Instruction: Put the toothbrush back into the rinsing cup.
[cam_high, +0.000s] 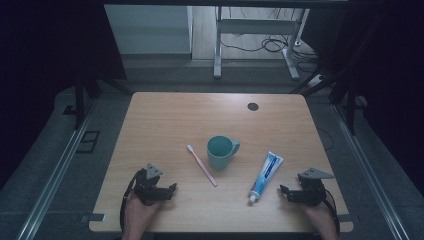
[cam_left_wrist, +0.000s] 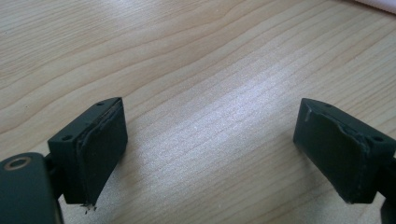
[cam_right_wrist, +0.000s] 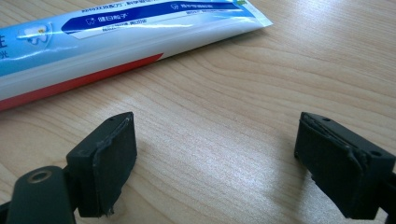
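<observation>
The right tool is resting wide open and empty on the table, nearest the tube, which is lying just left of it, long axis running away, cap end near; the left tool is also gaping empty

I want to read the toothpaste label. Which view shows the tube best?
The right gripper view: the toothpaste tube lies close ahead, its printing large. The high view shows the whole tube, small, cap nearest the person. The left gripper view gives nothing of it.
</observation>
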